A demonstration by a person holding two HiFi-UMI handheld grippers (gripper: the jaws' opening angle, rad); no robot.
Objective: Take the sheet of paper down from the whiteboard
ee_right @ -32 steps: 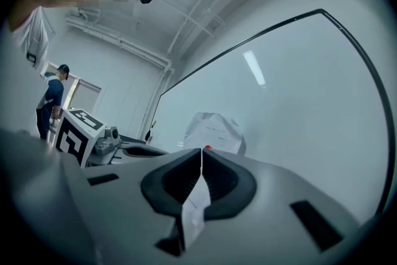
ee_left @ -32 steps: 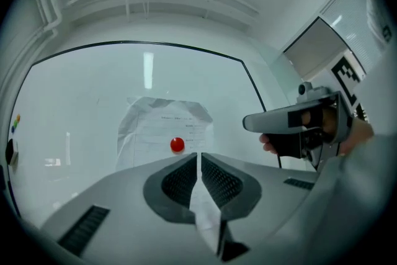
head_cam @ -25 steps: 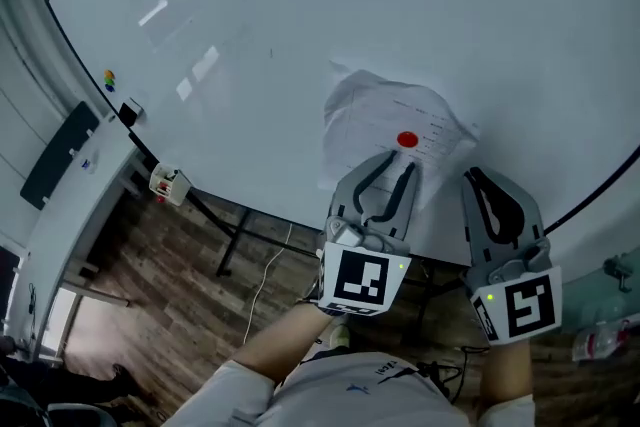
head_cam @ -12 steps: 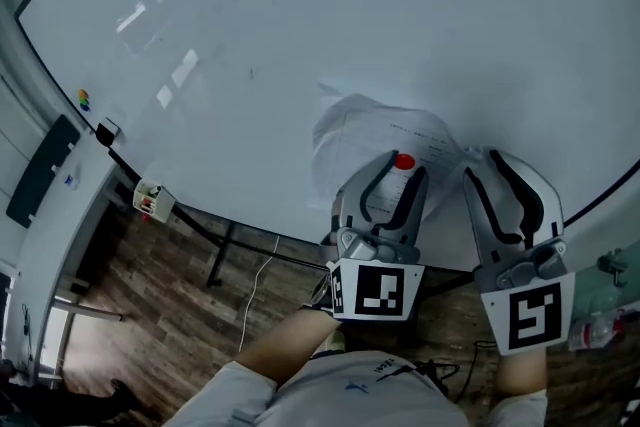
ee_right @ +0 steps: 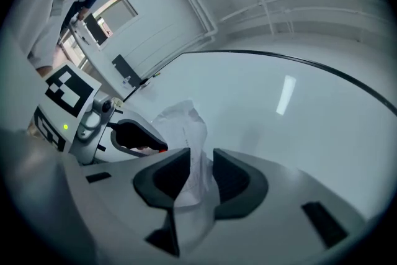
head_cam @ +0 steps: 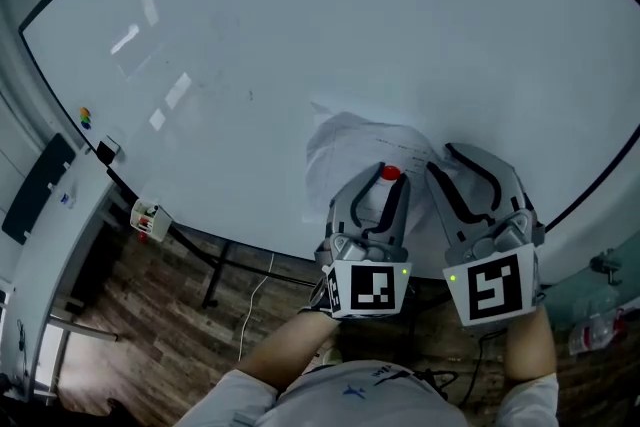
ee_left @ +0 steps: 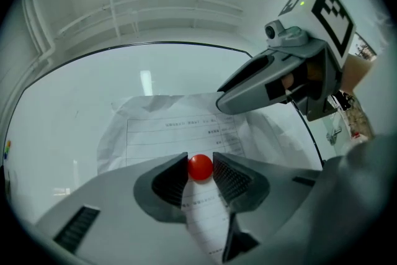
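Both level: left gripper (head_cam: 387, 183) jaws just clamped red magnet (ee_left: 200, 168); right gripper (ee_right: 201, 161) jaws just opened round paper (head_cam: 340, 150).

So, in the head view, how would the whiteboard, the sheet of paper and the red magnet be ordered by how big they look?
Largest to smallest:
1. whiteboard
2. sheet of paper
3. red magnet
The differences are large, so nearness changes nothing.

The head view looks steeply down from behind the left gripper (head_cam: 385, 181) and right gripper (head_cam: 443, 159) onto the whiteboard (head_cam: 350, 35). Each gripper view rides close behind its own jaws, facing the board at near range: the left squarely at the sheet of paper (ee_left: 167, 127) and red magnet (ee_left: 200, 167), the right along the sheet's edge. All three share the sheet; each gripper view catches the other gripper.
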